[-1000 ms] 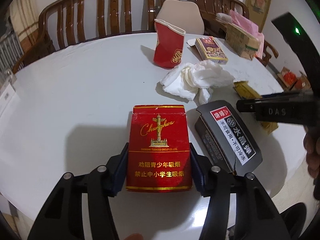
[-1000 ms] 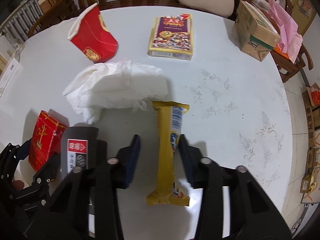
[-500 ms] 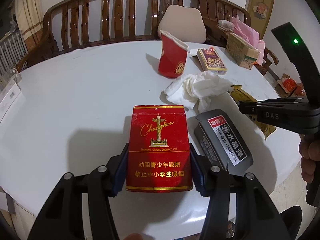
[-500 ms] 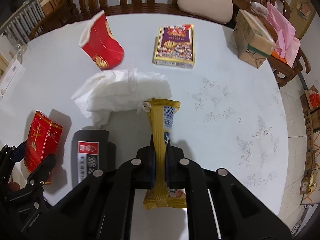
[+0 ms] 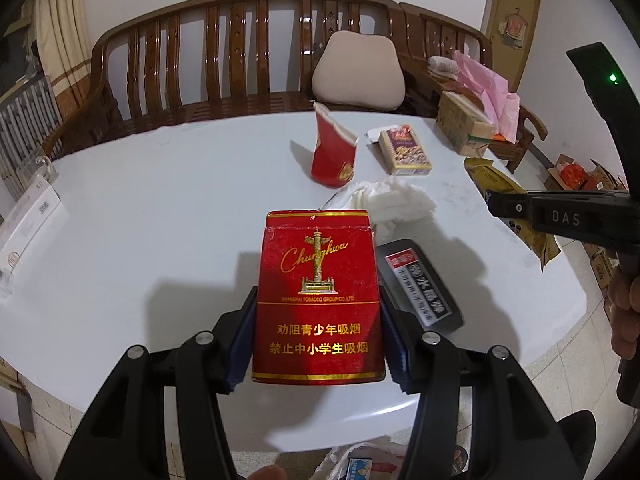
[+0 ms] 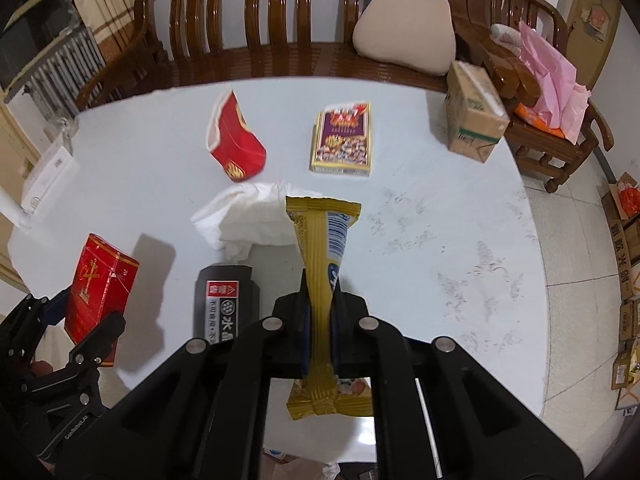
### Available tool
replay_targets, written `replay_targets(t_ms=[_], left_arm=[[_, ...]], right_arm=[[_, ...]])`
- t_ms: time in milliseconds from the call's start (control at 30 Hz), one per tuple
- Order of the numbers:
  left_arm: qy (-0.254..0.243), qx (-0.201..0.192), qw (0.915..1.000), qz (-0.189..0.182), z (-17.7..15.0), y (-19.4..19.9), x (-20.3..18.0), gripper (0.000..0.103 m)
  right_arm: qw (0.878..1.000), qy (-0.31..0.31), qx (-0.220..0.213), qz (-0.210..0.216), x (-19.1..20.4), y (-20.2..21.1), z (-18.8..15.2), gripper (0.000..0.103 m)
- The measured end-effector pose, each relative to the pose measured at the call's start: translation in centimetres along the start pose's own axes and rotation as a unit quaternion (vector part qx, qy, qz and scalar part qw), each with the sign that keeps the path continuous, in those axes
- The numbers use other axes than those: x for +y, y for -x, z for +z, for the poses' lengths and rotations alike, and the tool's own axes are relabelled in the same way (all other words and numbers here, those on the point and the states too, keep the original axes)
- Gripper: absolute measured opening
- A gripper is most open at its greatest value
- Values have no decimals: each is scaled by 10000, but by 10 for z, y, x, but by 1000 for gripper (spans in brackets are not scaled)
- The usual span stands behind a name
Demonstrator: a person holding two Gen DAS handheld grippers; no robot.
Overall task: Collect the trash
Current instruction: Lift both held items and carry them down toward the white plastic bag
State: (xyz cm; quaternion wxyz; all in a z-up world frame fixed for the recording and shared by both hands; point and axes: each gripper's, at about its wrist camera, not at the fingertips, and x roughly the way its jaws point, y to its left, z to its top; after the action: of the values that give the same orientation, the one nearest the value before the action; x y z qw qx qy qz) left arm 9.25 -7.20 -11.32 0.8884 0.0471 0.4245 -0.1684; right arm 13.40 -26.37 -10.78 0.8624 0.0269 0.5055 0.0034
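My left gripper (image 5: 318,334) is shut on a red cigarette pack (image 5: 318,296) and holds it above the white table (image 5: 160,208); the pack also shows in the right wrist view (image 6: 100,284). My right gripper (image 6: 320,320) is shut on a yellow snack wrapper (image 6: 320,248), lifted off the table; the wrapper also shows in the left wrist view (image 5: 520,208). On the table lie a crumpled white tissue (image 6: 248,220), a black pack with a red label (image 6: 224,304), a torn red paper cup (image 6: 236,144) and a purple and yellow box (image 6: 344,140).
A cardboard box (image 6: 474,114) sits at the table's far right edge. A wooden bench (image 6: 280,20) with a beige cushion (image 6: 404,32) stands behind the table. A white bag with trash (image 5: 360,460) lies on the floor below the near edge. Cartons (image 6: 628,240) line the right floor.
Both grippers have risen and pulled back from the table. The right gripper closed on the yellow wrapper and lifted it. The left gripper kept hold of the red pack and raised it.
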Motion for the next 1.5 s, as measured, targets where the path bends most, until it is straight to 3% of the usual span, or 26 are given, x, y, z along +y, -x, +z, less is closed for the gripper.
replay_targets(t_ms=[633,967,1500], left_arm=[[-676,-681,9954,-60,-15,114,-43,53],[-1001,-841,9914,3,-50,152,-67,53],[-1207,-938,9882,-128,-93,182,-76,53]], right_arm=[[9936,-2,-1051,417,-17,130,-44,7],[9857,184,-1546,643,-14,198,-98,7],[9778,419,-1890,799,0,256,-191,7]])
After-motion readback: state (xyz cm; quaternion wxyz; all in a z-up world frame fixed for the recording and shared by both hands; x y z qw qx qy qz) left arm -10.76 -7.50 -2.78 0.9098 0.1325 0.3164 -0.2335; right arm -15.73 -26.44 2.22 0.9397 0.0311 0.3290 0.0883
